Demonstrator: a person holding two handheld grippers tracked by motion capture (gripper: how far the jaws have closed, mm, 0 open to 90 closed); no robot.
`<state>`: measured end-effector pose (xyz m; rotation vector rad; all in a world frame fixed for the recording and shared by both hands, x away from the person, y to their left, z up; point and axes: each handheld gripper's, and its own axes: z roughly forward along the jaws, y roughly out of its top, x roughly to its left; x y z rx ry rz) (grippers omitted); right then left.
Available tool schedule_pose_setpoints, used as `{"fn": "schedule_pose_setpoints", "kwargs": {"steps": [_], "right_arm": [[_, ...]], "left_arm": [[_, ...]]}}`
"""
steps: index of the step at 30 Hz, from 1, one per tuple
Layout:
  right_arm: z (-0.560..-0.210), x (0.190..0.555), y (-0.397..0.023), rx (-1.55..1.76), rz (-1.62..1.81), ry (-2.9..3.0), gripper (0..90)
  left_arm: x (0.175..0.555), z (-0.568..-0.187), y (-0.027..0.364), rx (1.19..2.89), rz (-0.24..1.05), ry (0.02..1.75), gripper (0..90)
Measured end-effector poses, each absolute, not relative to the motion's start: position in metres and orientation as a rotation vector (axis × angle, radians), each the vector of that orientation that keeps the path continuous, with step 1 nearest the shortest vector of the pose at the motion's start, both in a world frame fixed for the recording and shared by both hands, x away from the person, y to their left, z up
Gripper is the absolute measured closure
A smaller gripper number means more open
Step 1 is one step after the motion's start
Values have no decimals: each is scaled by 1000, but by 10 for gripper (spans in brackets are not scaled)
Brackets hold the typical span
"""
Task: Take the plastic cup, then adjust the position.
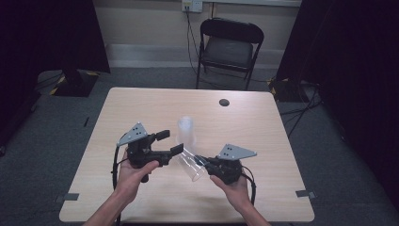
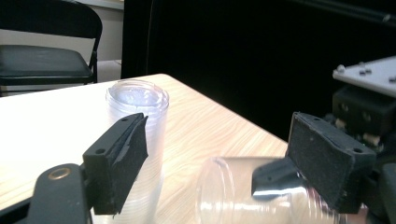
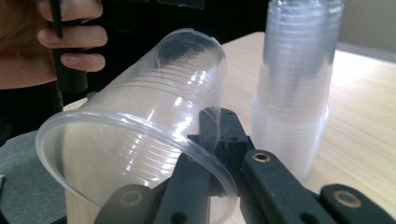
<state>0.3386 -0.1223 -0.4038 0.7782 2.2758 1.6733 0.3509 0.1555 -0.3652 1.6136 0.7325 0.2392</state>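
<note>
A single clear plastic cup [image 1: 192, 167] lies on its side just above the table, and my right gripper [image 1: 201, 160] is shut on its rim. In the right gripper view the jaws [image 3: 217, 135] pinch the rim wall of the cup [image 3: 140, 135], one jaw inside and one outside. A stack of clear cups [image 1: 186, 129] stands upside down on the table just behind it. My left gripper [image 1: 169, 142] is open. In the left gripper view its jaws [image 2: 219, 154] stand wide, with the held cup's closed end [image 2: 233, 191] between them, near the right pad. The stack [image 2: 137, 116] rises behind the left pad.
The wooden table [image 1: 244, 122] has a small dark round hole [image 1: 224, 102] near its far edge. A black folding chair [image 1: 229, 47] stands beyond the table. Dark curtains hang at both sides. Tape marks sit at the table's near corners.
</note>
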Motion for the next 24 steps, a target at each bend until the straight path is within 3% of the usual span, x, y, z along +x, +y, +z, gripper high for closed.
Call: {"fn": "schedule_pose_setpoints", "kwargs": {"steps": [16,24], "right_arm": [[-407,351,-130,890,1570,2422,900],[-409,357,-130,896,1570,2482,900]], "left_arm": [[339,-382,157,1767,315,656,225],[335,-391,158,1805,319,635,193]]}}
